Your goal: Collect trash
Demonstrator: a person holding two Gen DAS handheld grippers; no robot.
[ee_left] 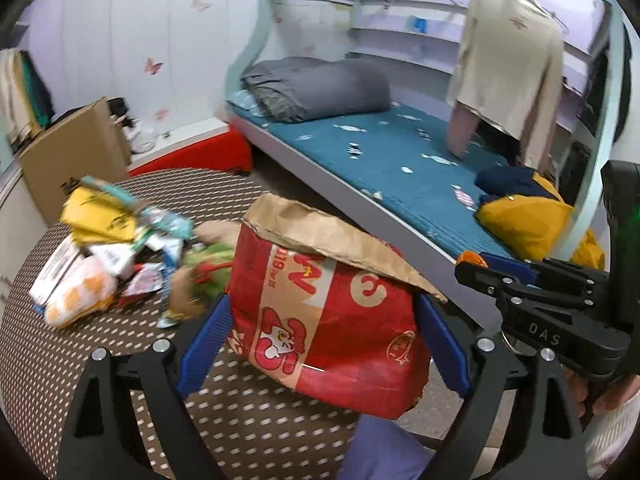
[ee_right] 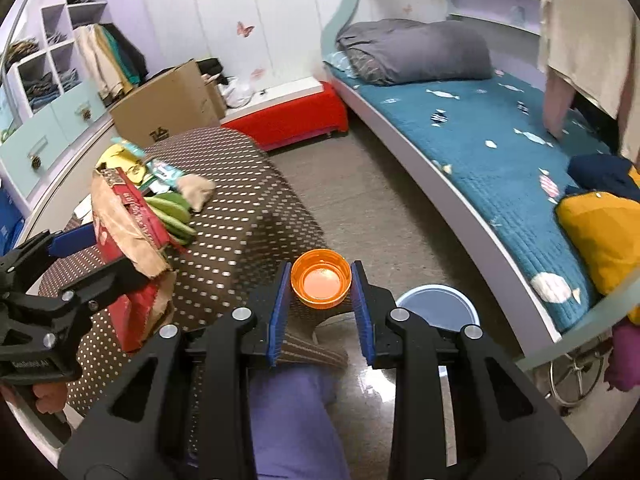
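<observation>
1. We hold a red paper bag between the blue pads of our left gripper; the jaws stand wide and press both its sides. The bag is crumpled, printed with cream lettering and a cartoon figure, and its torn brown mouth gapes at the top. It hangs above the brown dotted table.

2. Our right gripper is clamped on a small orange bottle cap, held by its rim with the hollow side facing the camera. The cap sits above the floor, with a blue bin just beside it to the right and lower.

3. A heap of wrappers lies on the table behind the bag: yellow, white, orange and teal packets, and a green one next to a crumpled beige scrap.

4. A cardboard box stands past the table, and a bed with a blue cover runs along the right.
</observation>
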